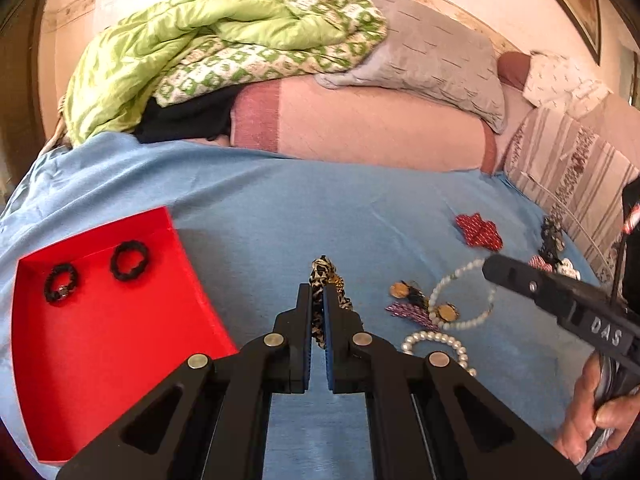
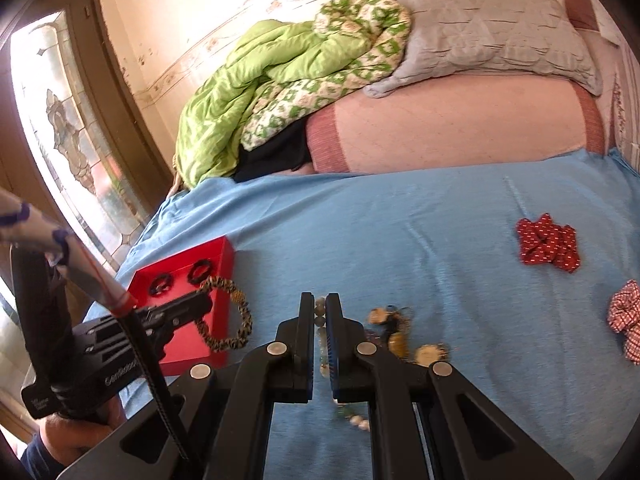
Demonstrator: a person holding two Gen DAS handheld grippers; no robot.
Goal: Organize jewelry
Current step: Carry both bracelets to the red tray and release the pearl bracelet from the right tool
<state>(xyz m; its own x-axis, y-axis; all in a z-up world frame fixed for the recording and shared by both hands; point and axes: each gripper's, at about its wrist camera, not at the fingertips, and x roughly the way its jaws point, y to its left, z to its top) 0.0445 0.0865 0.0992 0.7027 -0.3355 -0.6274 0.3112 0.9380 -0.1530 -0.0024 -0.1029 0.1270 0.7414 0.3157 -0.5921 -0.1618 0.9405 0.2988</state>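
Observation:
My left gripper [image 1: 318, 300] is shut on a leopard-print bracelet [image 1: 325, 276], held just right of the red box [image 1: 100, 344]; the bracelet also shows as a hanging loop in the right wrist view [image 2: 230, 316]. The box holds two black hair ties [image 1: 129, 260]. My right gripper [image 2: 320, 312] is shut on a pearl bead necklace [image 2: 321, 322] above the blue sheet. In the left wrist view the necklace [image 1: 460, 292] loops under the right gripper's finger [image 1: 520, 280]. A second pearl bracelet [image 1: 436, 342] and gold coin earrings [image 1: 408, 294] lie on the sheet.
A red dotted scrunchie [image 2: 546, 246] and a checked scrunchie [image 2: 628, 320] lie to the right on the blue sheet [image 2: 400, 220]. Pillows [image 2: 480, 28] and a green quilt [image 2: 248, 92] are piled at the back. A window [image 2: 60, 140] is at the left.

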